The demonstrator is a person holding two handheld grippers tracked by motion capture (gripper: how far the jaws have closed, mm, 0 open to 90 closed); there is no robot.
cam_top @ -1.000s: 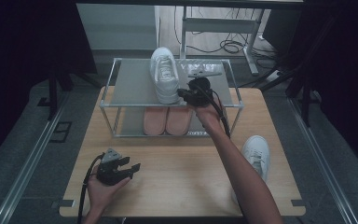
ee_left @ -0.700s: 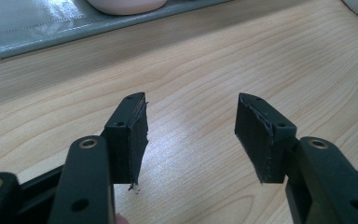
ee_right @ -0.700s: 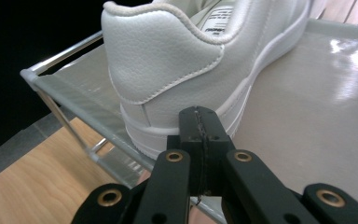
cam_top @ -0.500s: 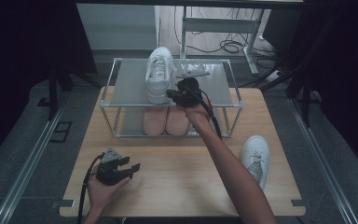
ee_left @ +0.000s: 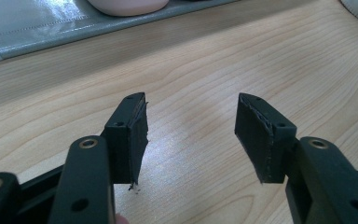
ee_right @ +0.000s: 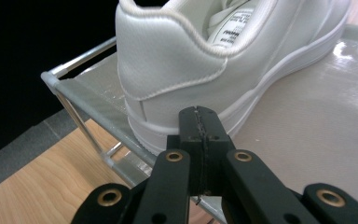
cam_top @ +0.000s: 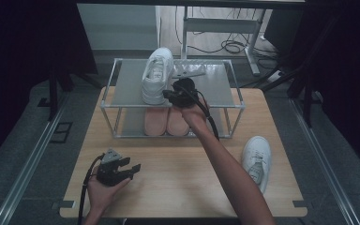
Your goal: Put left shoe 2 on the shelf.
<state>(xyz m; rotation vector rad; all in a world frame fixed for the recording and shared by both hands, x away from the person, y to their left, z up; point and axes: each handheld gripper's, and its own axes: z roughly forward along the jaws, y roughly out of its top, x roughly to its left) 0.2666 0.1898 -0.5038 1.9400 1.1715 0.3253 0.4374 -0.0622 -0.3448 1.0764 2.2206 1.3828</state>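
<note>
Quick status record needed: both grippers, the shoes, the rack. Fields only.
right gripper: jaws shut with nothing between them, tips at the heel of the white shoe on the rack
left gripper: jaws open, holding nothing, low over the table
white shoe on the rack: upright on the top shelf, toe pointing away
rack: metal frame, two shelves, at the table's far side
pink shoes: a pair, side by side on the lower shelf
second white shoe: on the table, right of the rack
</note>
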